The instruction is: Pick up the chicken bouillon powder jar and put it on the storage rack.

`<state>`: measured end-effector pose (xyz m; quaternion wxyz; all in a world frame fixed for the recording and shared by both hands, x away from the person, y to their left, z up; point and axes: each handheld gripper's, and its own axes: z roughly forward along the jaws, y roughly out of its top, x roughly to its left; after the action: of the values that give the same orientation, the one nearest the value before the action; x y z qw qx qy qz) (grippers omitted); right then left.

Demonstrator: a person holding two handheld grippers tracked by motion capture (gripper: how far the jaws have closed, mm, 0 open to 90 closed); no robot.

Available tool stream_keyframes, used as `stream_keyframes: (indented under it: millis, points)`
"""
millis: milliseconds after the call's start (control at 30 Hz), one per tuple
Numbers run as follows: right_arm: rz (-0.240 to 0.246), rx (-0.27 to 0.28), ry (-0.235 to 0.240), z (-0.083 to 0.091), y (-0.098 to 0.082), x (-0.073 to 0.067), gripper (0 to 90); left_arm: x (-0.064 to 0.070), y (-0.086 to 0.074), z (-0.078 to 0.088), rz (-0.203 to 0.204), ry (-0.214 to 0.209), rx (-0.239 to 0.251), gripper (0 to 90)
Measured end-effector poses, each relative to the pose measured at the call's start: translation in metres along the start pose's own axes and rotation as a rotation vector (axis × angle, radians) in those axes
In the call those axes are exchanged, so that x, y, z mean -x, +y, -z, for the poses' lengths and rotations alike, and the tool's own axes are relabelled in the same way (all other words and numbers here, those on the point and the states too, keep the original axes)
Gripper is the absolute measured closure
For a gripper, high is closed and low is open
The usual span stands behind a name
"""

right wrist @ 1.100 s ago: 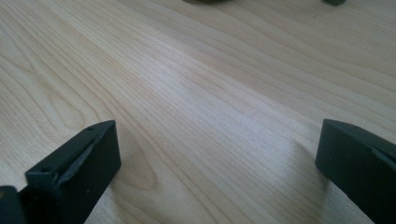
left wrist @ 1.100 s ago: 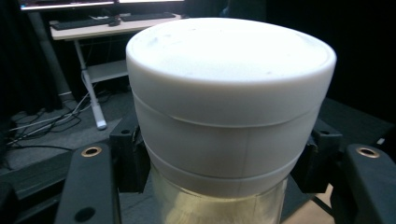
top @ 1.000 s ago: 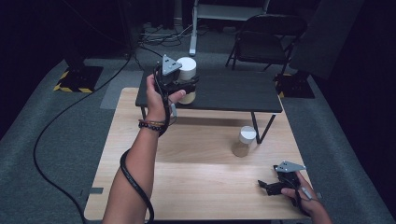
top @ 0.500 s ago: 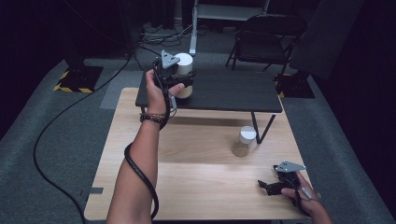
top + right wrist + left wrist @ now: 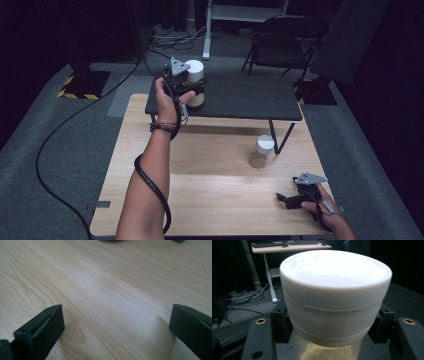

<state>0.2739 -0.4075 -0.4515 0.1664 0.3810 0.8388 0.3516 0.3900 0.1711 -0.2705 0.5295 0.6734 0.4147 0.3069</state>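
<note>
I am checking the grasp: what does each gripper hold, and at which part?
The left gripper grips the white-lidded jar by its sides, just under the lid. The right gripper is open and holds nothing.

**Camera setup: one overhead, two on grippers**

High view looked forward and down over the wooden table [image 5: 210, 200]. Left gripper view sat tight behind the white-lidded jar [image 5: 335, 297], shared with high view. Right gripper view skimmed the same tabletop, jaws wide apart.
</note>
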Motion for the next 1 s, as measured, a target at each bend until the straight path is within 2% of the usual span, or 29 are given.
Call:
stream_keyframes:
  millis: [67, 267, 600, 667, 833, 867, 933, 1000]
  points:
    - [0.0, 0.0, 0.0, 0.0, 0.0, 0.0, 0.0, 0.002, -0.003, 0.0, -0.009, 0.002, 0.007, 34.6]
    - [0.0, 0.0, 0.0, 0.0, 0.0, 0.0, 0.0, 0.005, -0.01, 0.0, -0.004, 0.01, 0.024, 34.3]
    - [0.0, 0.0, 0.0, 0.0, 0.0, 0.0, 0.0, 0.006, -0.01, 0.0, -0.013, 0.014, 0.021, 34.6]
    - [0.001, 0.0, 0.0, 0.0, 0.0, 0.0, 0.0, 0.008, -0.008, 0.0, -0.031, 0.024, 0.01, 34.7]
    - [0.001, 0.0, 0.0, 0.0, 0.0, 0.0, 0.0, 0.009, -0.007, 0.0, -0.039, 0.027, 0.006, 34.5]
    - [0.001, 0.0, 0.0, 0.0, 0.0, 0.0, 0.0, 0.01, -0.007, 0.0, -0.046, 0.03, 0.004, 33.8]
    - [0.001, 0.0, 0.0, 0.0, 0.0, 0.0, 0.0, 0.011, -0.007, -0.001, -0.055, 0.032, 0.0, 26.8]
    - [0.001, 0.0, 0.0, 0.0, 0.0, 0.0, 0.0, 0.017, -0.009, -0.003, -0.069, 0.062, 0.0, 20.1]
